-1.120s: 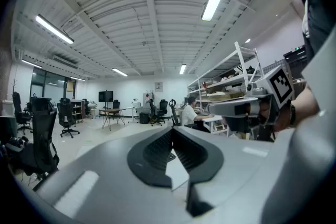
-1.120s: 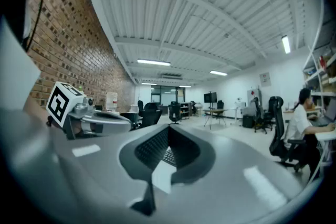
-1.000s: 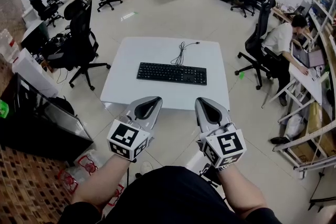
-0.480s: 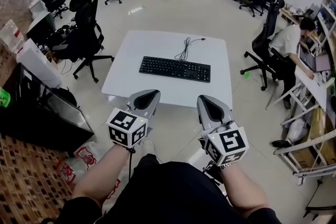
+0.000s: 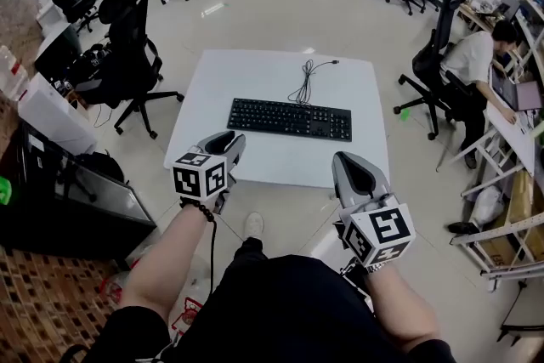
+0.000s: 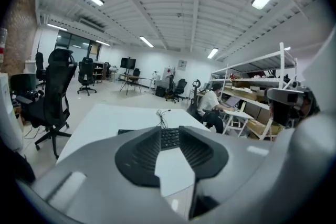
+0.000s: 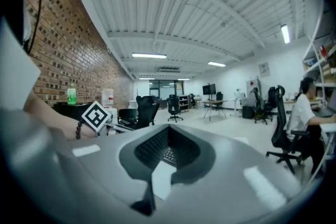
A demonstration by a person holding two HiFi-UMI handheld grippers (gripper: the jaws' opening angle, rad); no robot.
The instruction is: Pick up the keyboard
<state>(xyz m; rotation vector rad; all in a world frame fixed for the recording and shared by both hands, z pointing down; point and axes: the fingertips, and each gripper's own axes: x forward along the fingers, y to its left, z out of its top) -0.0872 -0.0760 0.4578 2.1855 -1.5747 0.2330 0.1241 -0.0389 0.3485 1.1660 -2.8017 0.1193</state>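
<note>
A black keyboard (image 5: pixel 289 118) lies across the middle of a white table (image 5: pixel 255 81), its cable (image 5: pixel 306 81) trailing to the far side. My left gripper (image 5: pixel 223 142) hovers at the table's near left edge, short of the keyboard; its jaws are opening with nothing between them. In the left gripper view, the left gripper (image 6: pixel 169 128) frames the keyboard (image 6: pixel 170 139) through its gap. My right gripper (image 5: pixel 353 166) hangs just off the near right edge, shut and empty. In the right gripper view, the right gripper (image 7: pixel 168 127) has its tips together, with the keyboard (image 7: pixel 168 155) beyond.
A black office chair (image 5: pixel 127 55) stands left of the table and another (image 5: pixel 433 55) to its right. A person (image 5: pixel 476 55) sits at a desk on the far right. A dark cabinet (image 5: pixel 68 200) stands at my near left.
My left gripper has moved forward and down to the table's near left edge and rolled. The right gripper has edged forward a little.
</note>
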